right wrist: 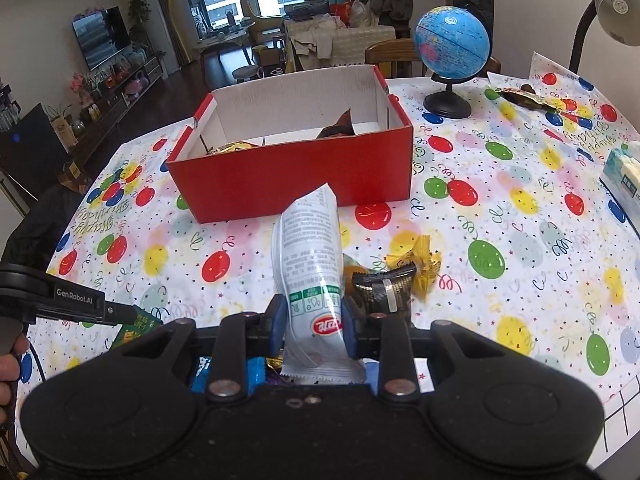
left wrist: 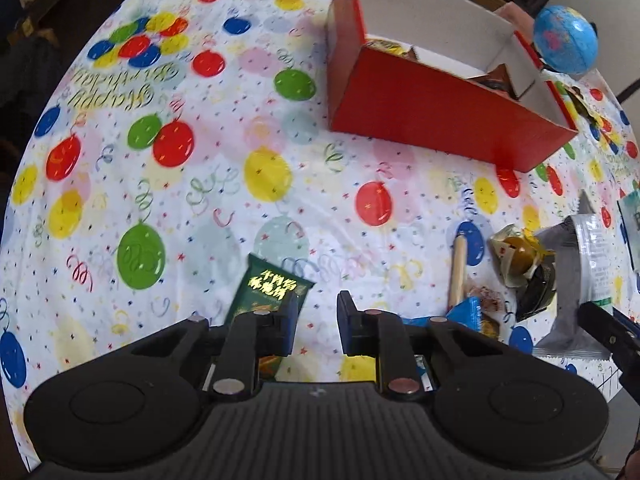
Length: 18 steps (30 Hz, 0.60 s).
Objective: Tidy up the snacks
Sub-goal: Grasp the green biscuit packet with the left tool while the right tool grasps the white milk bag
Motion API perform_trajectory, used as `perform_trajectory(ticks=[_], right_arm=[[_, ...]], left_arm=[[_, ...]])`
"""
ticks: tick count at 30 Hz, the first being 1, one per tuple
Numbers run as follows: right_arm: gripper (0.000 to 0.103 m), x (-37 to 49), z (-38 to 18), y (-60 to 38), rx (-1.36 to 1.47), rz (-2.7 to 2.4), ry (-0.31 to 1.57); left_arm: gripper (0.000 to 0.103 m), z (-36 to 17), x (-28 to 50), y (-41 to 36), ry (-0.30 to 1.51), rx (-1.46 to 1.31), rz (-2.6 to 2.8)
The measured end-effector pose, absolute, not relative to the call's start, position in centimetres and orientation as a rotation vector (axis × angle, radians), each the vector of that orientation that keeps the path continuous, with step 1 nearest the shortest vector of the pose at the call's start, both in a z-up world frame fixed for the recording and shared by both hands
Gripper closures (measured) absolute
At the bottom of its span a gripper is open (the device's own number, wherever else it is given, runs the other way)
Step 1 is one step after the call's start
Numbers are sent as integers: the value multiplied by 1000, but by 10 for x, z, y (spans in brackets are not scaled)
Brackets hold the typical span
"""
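A red box [left wrist: 436, 120] [right wrist: 296, 172] with a white inside stands on the table and holds a few wrapped snacks. My right gripper [right wrist: 310, 330] is shut on a white snack packet [right wrist: 310, 256] and holds it upright above the table, in front of the box. The packet also shows in the left wrist view [left wrist: 576, 280]. My left gripper [left wrist: 318, 316] is open, low over the table. A dark green snack packet [left wrist: 268, 292] lies under its left finger. Loose snacks lie between the grippers: a gold wrapped one [left wrist: 516, 252] [right wrist: 420, 264], a black one [right wrist: 384, 286] and a blue one [left wrist: 466, 312].
A balloon-pattern tablecloth [left wrist: 200, 160] covers the table. A small globe [right wrist: 452, 44] stands behind the box on the right. A tissue pack [right wrist: 624, 176] lies at the right edge, more snacks [right wrist: 528, 98] at the far right. A wooden stick [left wrist: 458, 272] lies near the loose snacks.
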State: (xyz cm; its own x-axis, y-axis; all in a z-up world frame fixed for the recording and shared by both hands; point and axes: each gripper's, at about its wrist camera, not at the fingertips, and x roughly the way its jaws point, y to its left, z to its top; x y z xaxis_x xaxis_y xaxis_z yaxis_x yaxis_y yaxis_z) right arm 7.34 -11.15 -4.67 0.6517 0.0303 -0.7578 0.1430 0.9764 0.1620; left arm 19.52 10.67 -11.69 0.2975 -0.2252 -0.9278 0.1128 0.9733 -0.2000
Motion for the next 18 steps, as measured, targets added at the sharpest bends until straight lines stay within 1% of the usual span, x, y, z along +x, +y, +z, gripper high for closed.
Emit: perform_trajectory(ticks=[2, 4, 5, 6, 8, 18], right_arm=[[76, 74, -47, -108, 216, -52, 862], [76, 75, -47, -103, 212, -40, 862], [76, 76, -47, -101, 207, -35, 861], [76, 77, -46, -98, 202, -29, 859], [76, 78, -46, -94, 193, -20, 858], [76, 85, -53, -78, 138, -4, 878]], left_arm=[[82, -121, 196, 111, 1268, -120, -219], [77, -124, 196, 113, 1270, -113, -208], [71, -126, 196, 114, 1269, -107, -207], [58, -128, 197, 114, 1271, -100, -207], [38, -133, 197, 114, 1268, -89, -196], [38, -159, 200, 107, 1269, 8, -180]])
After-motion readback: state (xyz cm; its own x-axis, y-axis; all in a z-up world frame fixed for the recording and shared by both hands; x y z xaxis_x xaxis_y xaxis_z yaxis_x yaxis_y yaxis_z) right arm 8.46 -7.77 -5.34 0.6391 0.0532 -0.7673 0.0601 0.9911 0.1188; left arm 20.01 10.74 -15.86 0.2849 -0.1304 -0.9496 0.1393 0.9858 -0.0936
